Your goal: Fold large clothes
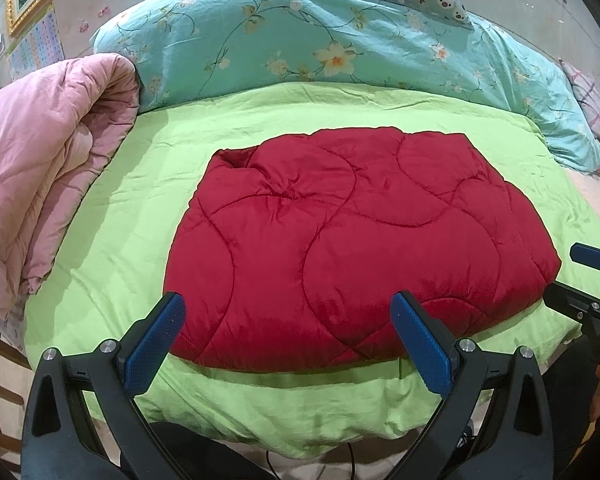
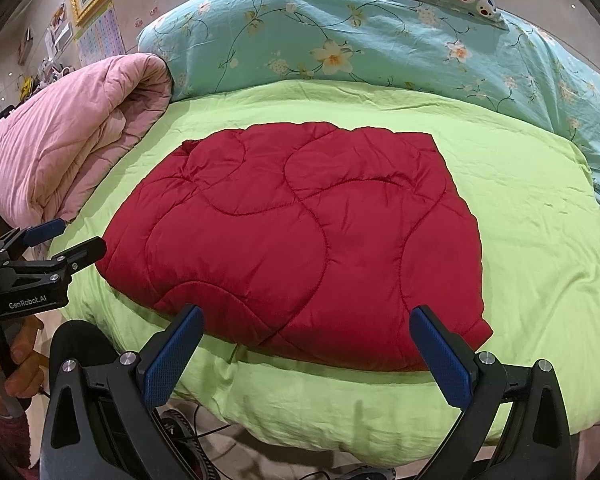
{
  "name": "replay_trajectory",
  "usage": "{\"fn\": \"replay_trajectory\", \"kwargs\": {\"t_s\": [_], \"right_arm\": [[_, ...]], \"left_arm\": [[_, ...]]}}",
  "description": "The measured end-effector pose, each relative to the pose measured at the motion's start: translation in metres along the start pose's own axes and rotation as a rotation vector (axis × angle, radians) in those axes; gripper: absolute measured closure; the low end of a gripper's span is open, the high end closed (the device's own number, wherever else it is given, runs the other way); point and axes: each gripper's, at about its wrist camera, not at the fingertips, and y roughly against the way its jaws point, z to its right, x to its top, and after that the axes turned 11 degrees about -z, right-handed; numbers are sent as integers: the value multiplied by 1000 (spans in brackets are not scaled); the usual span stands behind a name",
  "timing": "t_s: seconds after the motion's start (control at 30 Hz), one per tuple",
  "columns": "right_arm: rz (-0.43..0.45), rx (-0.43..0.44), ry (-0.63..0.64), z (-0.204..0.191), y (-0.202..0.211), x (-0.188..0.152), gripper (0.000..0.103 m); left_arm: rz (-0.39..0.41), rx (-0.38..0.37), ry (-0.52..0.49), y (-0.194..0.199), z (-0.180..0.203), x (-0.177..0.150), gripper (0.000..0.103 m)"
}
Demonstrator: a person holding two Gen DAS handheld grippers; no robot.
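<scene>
Red quilted cover (image 1: 340, 240), already folded into a thick packet, lies mid-bed on the green sheet (image 1: 120, 208), pink quilt (image 1: 40, 168) at 9 o'clock, floral duvet (image 1: 300, 40) at 12. Left tool (image 1: 288, 332) and right tool (image 2: 306, 344) both gape wide, empty, hovering just off the near edge at 6 o'clock. Judgement: for another fold, pinch all layers at the two near corners and lift evenly, or the slippery padding may slide apart. Only the right view shows a hand (image 2: 4, 364) gripping the left handle; only the left view shows a plaid pillow (image 1: 596, 108) at 3.
</scene>
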Motion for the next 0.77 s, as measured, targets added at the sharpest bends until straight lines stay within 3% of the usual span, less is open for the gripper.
{"fn": "replay_trajectory", "kwargs": {"t_s": [0.77], "right_arm": [[2, 5, -2, 4, -6, 9, 0]], "left_arm": [[1, -1, 1, -6, -2, 7, 0]]}}
